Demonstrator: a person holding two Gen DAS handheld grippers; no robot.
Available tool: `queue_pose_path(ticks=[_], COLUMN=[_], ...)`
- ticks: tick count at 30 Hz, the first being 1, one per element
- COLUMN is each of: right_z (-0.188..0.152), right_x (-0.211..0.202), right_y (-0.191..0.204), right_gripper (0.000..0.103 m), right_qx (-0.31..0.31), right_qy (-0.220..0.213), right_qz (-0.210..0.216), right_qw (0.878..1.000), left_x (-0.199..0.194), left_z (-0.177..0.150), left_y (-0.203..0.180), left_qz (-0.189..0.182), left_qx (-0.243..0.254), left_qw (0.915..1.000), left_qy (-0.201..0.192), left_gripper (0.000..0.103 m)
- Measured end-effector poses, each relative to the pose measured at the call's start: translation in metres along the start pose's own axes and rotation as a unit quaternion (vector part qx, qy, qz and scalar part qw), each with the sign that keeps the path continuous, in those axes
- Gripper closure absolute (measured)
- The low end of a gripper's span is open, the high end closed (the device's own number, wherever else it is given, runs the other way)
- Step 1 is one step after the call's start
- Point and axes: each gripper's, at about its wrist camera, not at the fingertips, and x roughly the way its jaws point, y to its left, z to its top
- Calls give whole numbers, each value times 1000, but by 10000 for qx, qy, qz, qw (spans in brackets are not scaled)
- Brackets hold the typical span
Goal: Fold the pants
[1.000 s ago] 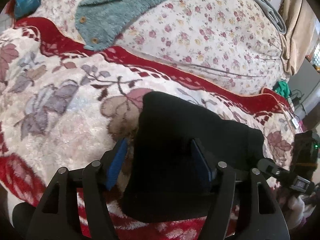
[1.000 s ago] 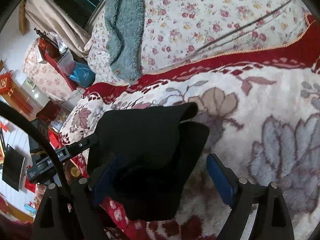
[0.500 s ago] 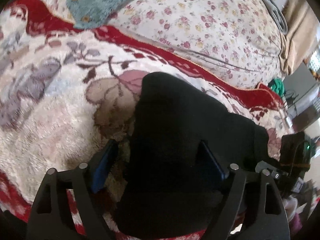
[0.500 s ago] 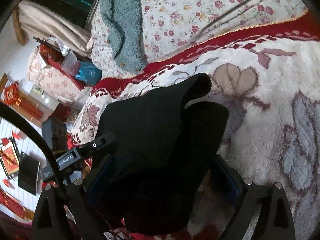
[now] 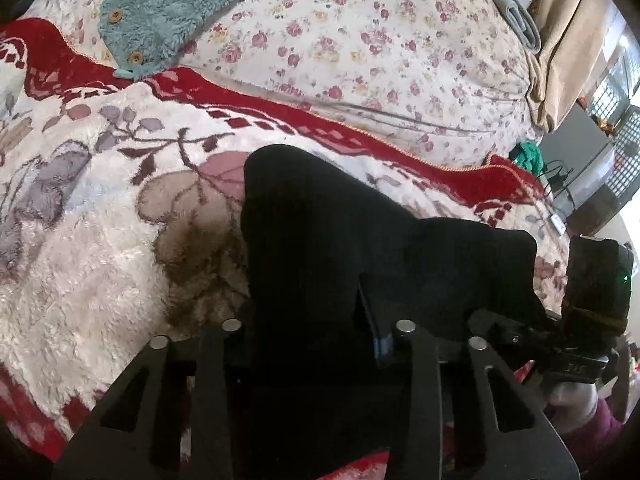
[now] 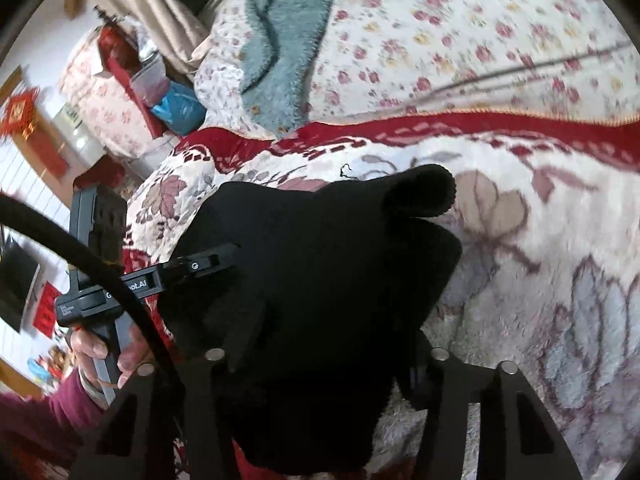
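The black knit pants [image 5: 320, 240] lie bunched on the plush white-and-red floral blanket [image 5: 100, 248], near its front edge, so both tools can reach one end. The left gripper [image 5: 316, 320] and the right gripper [image 6: 324, 344] have just been closing, each with a thick wad of cloth between its jaws, and both now appear to pinch it, probably to lift that end together for a fold.
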Motion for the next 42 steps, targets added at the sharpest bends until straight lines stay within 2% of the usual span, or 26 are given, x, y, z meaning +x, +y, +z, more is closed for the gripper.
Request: queue_pose_path(ticks=[7,14,23,25,27,28,29,30,31,32,35,39,42], right_z=[28,65,106,109,110,108,106,107,108,109,112,118,118], right_x=[-4,27,110,137,166,179,184,183,180,177,164,127,105], right_y=[26,68,111,112,108,104,99,93,88,85,88,105,117], right_gripper=[55,55,55,54,53,52,49,47,43,43,43,43,43], right_qx=[-203,-380,-638,-683,-663,-685,-641,-546,-421,-384,-496,-947,-1066], right_qy=[-215,-306,126,405,779,957,944,898,872,864,735,295,50], right_qz=[259,665,973,931,806,645,573,650,718,683,506,175,296], right_qw=[9992,9966,9931,9925,9915,9910,9918,9923,9927,9932,9948,9949,9939], left_x=[-43,-84,-104,-98,-82,-74,-72,-73,-74,-75,-77,-98,-111], left_z=[25,58,68,66,61,58,53,50,49,49,49,47,45], left_y=[6,49,123,140,162,175,185,189,191,192,189,169,161], left_qz=[126,568,1105,1230,1293,1247,1137,1110,1141,1188,1310,1877,1960], left_qx=[110,-96,-738,-835,-1095,-1287,-1468,-1533,-1545,-1529,-1527,-1251,-1155], left_qw=[9990,9961,9877,9858,9842,9830,9815,9804,9796,9792,9777,9690,9671], left_qy=[-417,-664,-830,-778,-512,-403,-470,-550,-588,-607,-607,-1004,-1140], left_gripper=[71,71,71,71,70,65,55,49,37,32,32,33,33])
